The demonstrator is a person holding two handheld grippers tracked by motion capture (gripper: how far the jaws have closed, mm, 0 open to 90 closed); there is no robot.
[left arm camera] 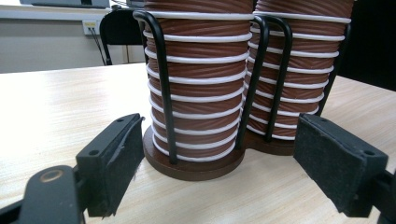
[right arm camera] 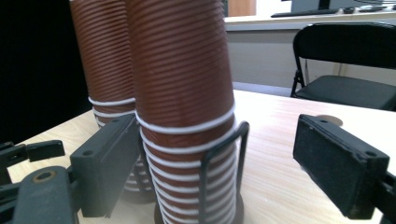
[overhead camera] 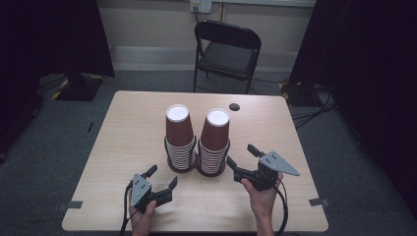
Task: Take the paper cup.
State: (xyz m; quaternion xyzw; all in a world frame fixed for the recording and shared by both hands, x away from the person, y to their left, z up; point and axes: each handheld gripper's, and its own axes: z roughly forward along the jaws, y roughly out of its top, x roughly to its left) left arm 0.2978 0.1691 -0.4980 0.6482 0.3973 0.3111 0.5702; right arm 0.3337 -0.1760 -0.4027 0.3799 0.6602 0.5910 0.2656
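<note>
Your left gripper (overhead camera: 160,179) and right gripper (overhead camera: 242,157) both gape wide and empty before the two ribbed brown paper-cup stacks (overhead camera: 197,142) in their black wire holder (left arm camera: 164,93) mid-table, so an off-centre squeeze could crush a thin cup or tip the tall, leaning stacks.

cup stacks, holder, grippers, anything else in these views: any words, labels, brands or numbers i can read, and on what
No readable text in any view.
Two stacks of brown ribbed cups: plain, white rims, no print.
Black wire holder and its brown base: no label.
Left gripper and right gripper, both open: no markings on the pads or grey plates.
Wall socket plate behind the folding chair: any marking is too small and blurred to read.
</note>
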